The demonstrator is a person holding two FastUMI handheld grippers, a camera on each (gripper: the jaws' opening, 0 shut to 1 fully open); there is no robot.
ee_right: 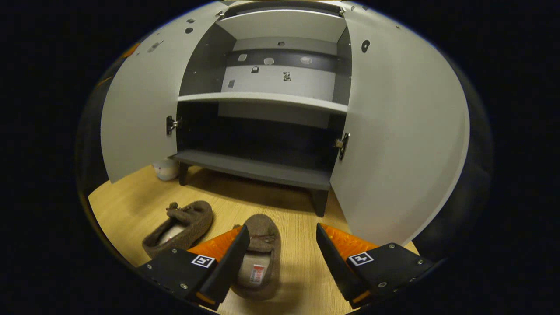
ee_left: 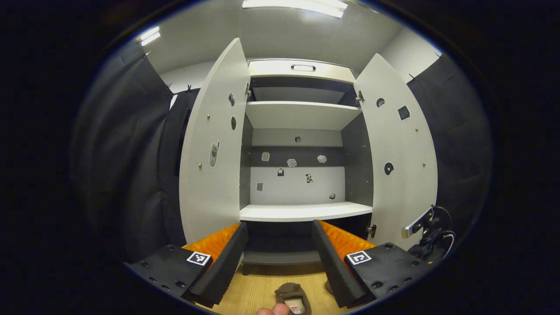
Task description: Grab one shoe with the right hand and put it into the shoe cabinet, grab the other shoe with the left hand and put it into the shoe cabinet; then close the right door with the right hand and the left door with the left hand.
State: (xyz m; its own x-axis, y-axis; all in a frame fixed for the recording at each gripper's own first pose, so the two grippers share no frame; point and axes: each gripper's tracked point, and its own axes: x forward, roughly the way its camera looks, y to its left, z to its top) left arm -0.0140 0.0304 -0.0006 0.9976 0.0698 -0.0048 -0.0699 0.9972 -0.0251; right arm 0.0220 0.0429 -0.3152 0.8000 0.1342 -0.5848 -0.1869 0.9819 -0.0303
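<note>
Brown fuzzy fabric sits right under my right gripper (ee_right: 280, 251), whose jaws stand wide apart and hold nothing. The nearer shoe (ee_right: 259, 258) lies on the wooden floor (ee_right: 131, 197) partly behind the left finger, more toward that side than centred in the gap. It is a soft slipper, so I judge it light and floppy, likely to fold if pinched at the toe. I would take it across the side wall beside the opening, one finger inside and one outside. Its long axis runs almost straight away from me, toe toward the cabinet (ee_right: 262, 168), heel nearest me. The second shoe (ee_right: 181, 227) lies just beside it to the left, angled, toe again roughly toward the cabinet.

My left gripper (ee_left: 280, 258) is open too, empty, held higher and facing the shelves. Between its fingers, low down, I see one shoe (ee_left: 294, 297) on the floor, with what may be a fingertip at the very bottom edge; the view is too cut off to be sure. Both doors stand open, the left door (ee_left: 214, 144) and the right door (ee_left: 400, 166).
</note>
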